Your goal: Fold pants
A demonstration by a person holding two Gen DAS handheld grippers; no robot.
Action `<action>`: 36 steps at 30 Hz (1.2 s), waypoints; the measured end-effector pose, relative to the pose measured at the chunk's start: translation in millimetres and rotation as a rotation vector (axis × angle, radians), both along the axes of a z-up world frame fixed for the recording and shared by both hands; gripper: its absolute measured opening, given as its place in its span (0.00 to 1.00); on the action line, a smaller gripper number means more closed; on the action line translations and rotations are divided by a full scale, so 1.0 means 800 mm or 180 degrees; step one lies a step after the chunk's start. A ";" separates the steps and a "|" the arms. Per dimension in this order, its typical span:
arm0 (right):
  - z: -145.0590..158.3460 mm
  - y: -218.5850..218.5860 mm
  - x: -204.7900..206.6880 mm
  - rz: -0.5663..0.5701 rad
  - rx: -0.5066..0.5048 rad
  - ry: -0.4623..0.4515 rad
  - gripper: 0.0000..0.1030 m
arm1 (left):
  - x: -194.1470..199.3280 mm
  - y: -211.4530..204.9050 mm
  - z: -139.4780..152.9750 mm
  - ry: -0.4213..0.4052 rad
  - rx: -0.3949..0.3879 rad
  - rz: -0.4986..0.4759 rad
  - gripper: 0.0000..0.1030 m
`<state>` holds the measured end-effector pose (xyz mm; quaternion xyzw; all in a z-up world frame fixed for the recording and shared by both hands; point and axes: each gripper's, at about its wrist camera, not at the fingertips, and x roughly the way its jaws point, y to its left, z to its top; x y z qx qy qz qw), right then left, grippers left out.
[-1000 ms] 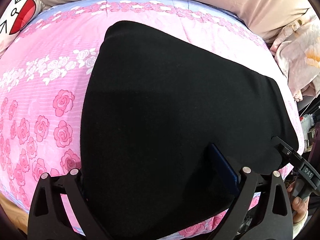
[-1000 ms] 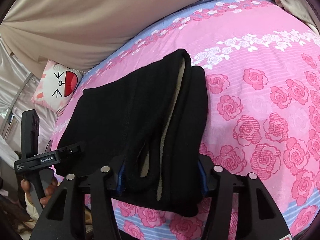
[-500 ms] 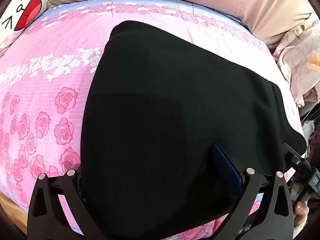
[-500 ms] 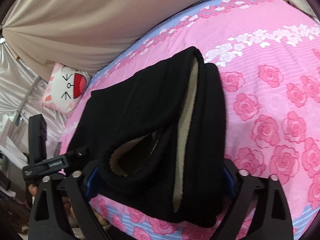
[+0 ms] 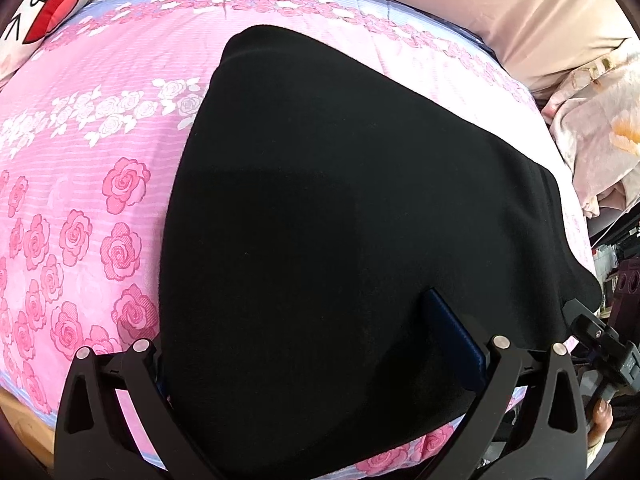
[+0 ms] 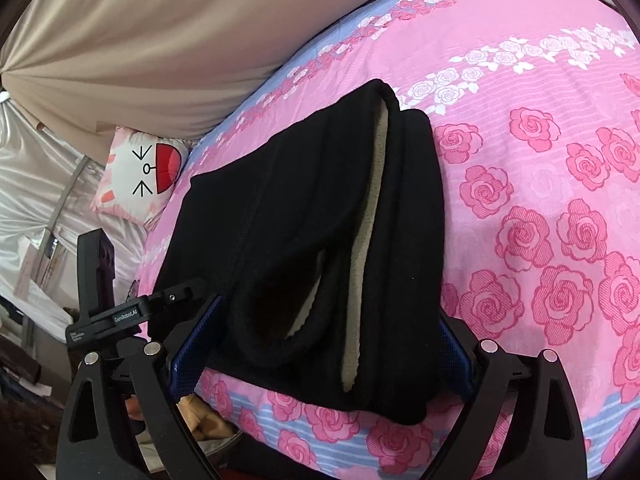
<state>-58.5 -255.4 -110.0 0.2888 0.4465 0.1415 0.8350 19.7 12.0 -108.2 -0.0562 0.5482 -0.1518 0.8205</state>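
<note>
1. Folded black fleece-lined pants [image 5: 340,240] lie on a pink rose-printed bedsheet [image 5: 80,160], their near end at the front edge of the bed.
2. In the right wrist view the pants [image 6: 312,232] run away from the camera, with cream fleece lining showing along the open waistband and in a long seam gap.
3. Right gripper [image 6: 316,340]: its jaws have just been opening and now stand wide, one blue pad on each side of the waistband end. The pants sit between them, and on the left there's a visible gap between pad and cloth, so nothing is clamped.
4. Left gripper [image 5: 320,360]: fingers spread wide, straddling the near part of the black cloth. The right blue pad lies on top of the fabric; the left one is hidden behind the cloth edge. Whether it's pinching anything, I cannot tell.
5. A white cartoon-face cushion with a red mouth [image 6: 140,168] rests at the far left corner of the bed, well apart from the pants.
6. A beige curtain [image 6: 160,32] hangs behind the bed.
7. A crumpled pale floral blanket [image 5: 600,128] is heaped at the right edge in the left wrist view.
</note>
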 end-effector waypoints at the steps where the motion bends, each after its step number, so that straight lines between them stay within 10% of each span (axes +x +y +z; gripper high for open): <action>1: 0.000 -0.001 -0.001 0.0001 0.0027 0.0022 0.90 | 0.000 0.001 0.000 0.0012 -0.0010 -0.0009 0.96; 11: 0.000 -0.017 -0.004 -0.0101 0.0637 -0.0003 0.91 | -0.003 0.001 0.001 -0.0013 -0.0028 -0.0076 0.96; 13: 0.001 -0.004 -0.002 -0.0097 0.0226 0.0019 0.60 | -0.003 -0.001 0.001 -0.0013 -0.0023 -0.0076 0.96; 16: -0.005 -0.005 -0.005 -0.0135 0.0010 0.0049 0.51 | -0.001 -0.003 0.001 0.0008 -0.0020 -0.0053 0.96; 28: -0.002 0.002 0.001 -0.0024 0.0047 -0.0050 0.84 | 0.003 -0.010 0.000 0.0027 0.0013 0.0049 0.96; 34: 0.000 0.011 0.005 0.0007 0.0000 -0.0091 0.84 | 0.001 -0.009 -0.001 -0.0006 0.0010 0.0063 0.96; 36: -0.001 0.009 0.003 -0.0055 -0.0013 -0.0110 0.70 | 0.002 -0.007 -0.002 -0.0012 -0.0019 0.0060 0.96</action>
